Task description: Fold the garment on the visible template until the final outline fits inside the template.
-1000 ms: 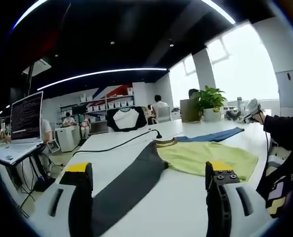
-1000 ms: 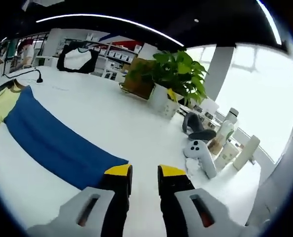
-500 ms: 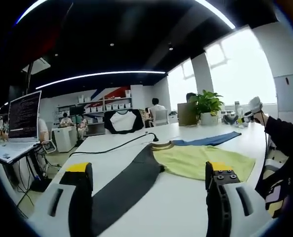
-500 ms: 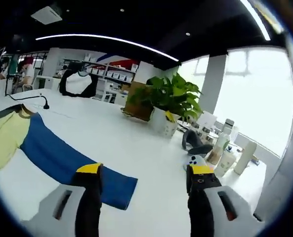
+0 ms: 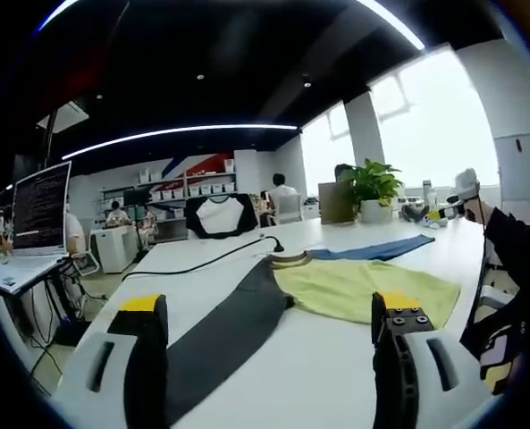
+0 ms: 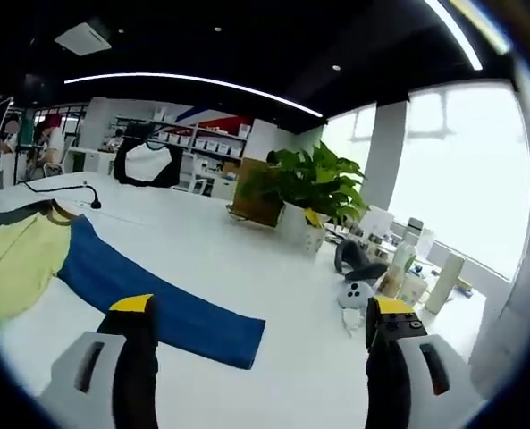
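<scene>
- Your left gripper (image 5: 269,313) has its jaws wide apart with nothing between them, low over the white table (image 5: 327,357).
- Your right gripper (image 6: 260,317) is likewise spread wide and holds nothing, above the same table.
- The garment (image 5: 354,286) lies flat on the table just ahead of your left gripper: its yellow body in the middle, its dark grey sleeve (image 5: 229,326) running toward your left jaw.
- Its blue sleeve (image 6: 148,290) stretches across the table in front of your right gripper, the cuff end lying between the two jaws in the right gripper view.
- Beyond the collar, a black cable (image 5: 202,264) runs across the table.
- Near your right jaw, a white controller (image 6: 356,299) rests on the table beside some bottles (image 6: 425,273).
- Farther back stands a potted plant (image 6: 309,192) next to a brown box.
- Off to your left, a monitor (image 5: 41,210) glows with text, and seated people show in the far room.
</scene>
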A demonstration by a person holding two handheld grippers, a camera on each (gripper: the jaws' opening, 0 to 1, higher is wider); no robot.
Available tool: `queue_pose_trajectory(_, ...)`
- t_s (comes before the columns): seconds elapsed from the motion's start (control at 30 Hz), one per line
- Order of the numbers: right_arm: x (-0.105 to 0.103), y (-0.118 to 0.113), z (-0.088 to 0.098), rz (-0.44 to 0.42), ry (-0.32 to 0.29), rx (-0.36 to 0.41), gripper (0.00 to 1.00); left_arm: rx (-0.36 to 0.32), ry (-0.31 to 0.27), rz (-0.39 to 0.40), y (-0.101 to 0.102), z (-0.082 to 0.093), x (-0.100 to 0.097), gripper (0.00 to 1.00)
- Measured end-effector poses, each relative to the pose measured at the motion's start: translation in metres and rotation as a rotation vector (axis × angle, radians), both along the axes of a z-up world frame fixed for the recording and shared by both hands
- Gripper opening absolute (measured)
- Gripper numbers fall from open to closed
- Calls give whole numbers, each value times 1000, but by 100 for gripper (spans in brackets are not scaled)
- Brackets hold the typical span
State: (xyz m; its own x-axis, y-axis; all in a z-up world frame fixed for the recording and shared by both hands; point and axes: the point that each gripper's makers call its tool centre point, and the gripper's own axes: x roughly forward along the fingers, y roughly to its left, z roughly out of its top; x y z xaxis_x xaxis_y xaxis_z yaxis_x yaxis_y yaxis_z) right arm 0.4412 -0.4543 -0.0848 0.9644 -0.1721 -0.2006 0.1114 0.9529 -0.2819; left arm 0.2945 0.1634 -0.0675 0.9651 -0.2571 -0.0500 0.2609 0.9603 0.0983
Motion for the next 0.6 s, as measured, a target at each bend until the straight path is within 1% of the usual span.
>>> queue_pose_trajectory(0.07, -4, 6, 1, 21, -16, 7, 100, 2, 3, -2, -1, -1, 0, 100)
queue_pose_trajectory(0.1, -6, 12, 1, 50, -36, 37, 100, 1, 4, -2, -1, -1, 0, 100)
queue_pose_trajectory(0.13, -7, 14, -1, 53, -35, 79, 100, 1, 5, -2, -1, -1, 0, 100)
queue_pose_trajectory(0.17, -14, 14, -6, 24, -21, 114, 100, 3, 7, -2, -2, -2, 0, 100)
queue_pose_trajectory(0.2, -16, 14, -5, 27, -24, 84, 100, 4, 7, -4, -2, -2, 0, 100)
queue_pose_trajectory(0.27, -20, 16, -3, 25, -36, 50, 100, 7, 4, -13, -5, -1, 0, 100)
queue_pose_trajectory(0.33, -23, 22, -6, 40, -32, 70, 100, 15, 5, -15, -6, -1, -1, 100)
queue_pose_trajectory(0.37, -24, 25, -7, 50, -41, 90, 100, 14, 4, -15, -6, -1, -1, 100)
queue_pose_trajectory(0.4, -25, 24, -7, 37, -49, 102, 100, 12, 5, -15, -6, -1, -1, 100)
queue_pose_trajectory(0.43, -28, 23, -3, 24, -79, 89, 100, 14, 10, -14, -6, -2, -1, 100)
queue_pose_trajectory(0.47, -29, 25, -2, 31, -87, 62, 100, 17, 12, -13, -6, -2, 0, 100)
queue_pose_trajectory(0.5, -35, 30, -4, 31, -71, 59, 100, 19, 14, -15, -7, -3, 0, 100)
queue_pose_trajectory(0.6, -43, 43, -3, 73, -83, 71, 100, 11, 9, -30, -10, -2, 0, 100)
